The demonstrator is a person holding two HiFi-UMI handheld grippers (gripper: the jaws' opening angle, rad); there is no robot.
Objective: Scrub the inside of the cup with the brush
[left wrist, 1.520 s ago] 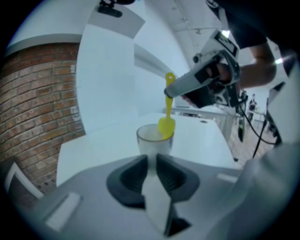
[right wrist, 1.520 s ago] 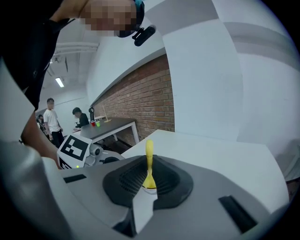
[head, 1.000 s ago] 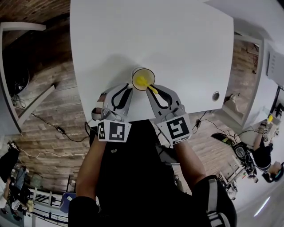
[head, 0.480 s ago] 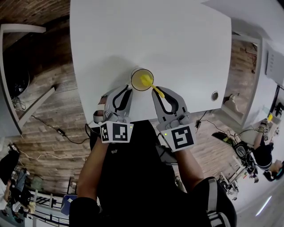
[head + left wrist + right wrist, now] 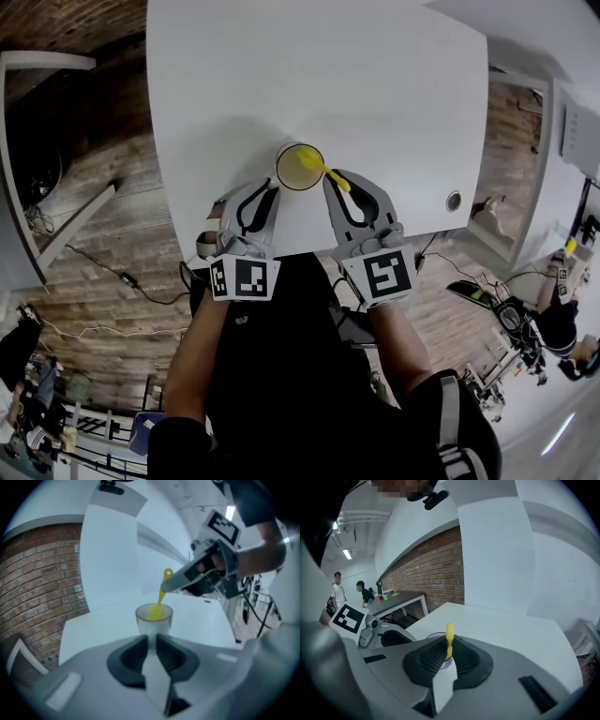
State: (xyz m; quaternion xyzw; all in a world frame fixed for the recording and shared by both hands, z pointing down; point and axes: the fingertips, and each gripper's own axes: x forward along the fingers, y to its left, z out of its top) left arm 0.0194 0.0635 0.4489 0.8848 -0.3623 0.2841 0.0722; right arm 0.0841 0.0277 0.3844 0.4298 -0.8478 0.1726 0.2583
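Head view: one white table point(image 5: 375, 84), smooth and matte with rounded corners, is seen over a floor of wood planks point(image 5: 103, 234). One round grommet point(image 5: 455, 201) is set near the table's right edge. One cup point(image 5: 300, 167) stands near the table's near edge, between the tips of the two grippers. It is cylindrical, with frosted, translucent walls tinted yellow by what is inside.

One brush point(image 5: 161, 598) of yellow plastic is seen in the left gripper view. Its slim handle ends in a small loop, and its head is lowered inside the cup, slanting down from the right.

Two grippers are counted, each with a grey moulded shell, black ribbed pads and one cube with black-and-white square markers. The left gripper point(image 5: 151, 638) is set at the cup's near side. Its jaws are drawn to a narrow slit and pinch the cup there, though the exact part caught is not clear. The right gripper point(image 5: 448, 645) has its jaws pressed together on the brush handle, which stands up yellow between the pads.

One brick wall point(image 5: 436, 569), rough and red-brown, is shown in the right gripper view. Two people point(image 5: 337, 592) stand beside a dark table far off in the background.
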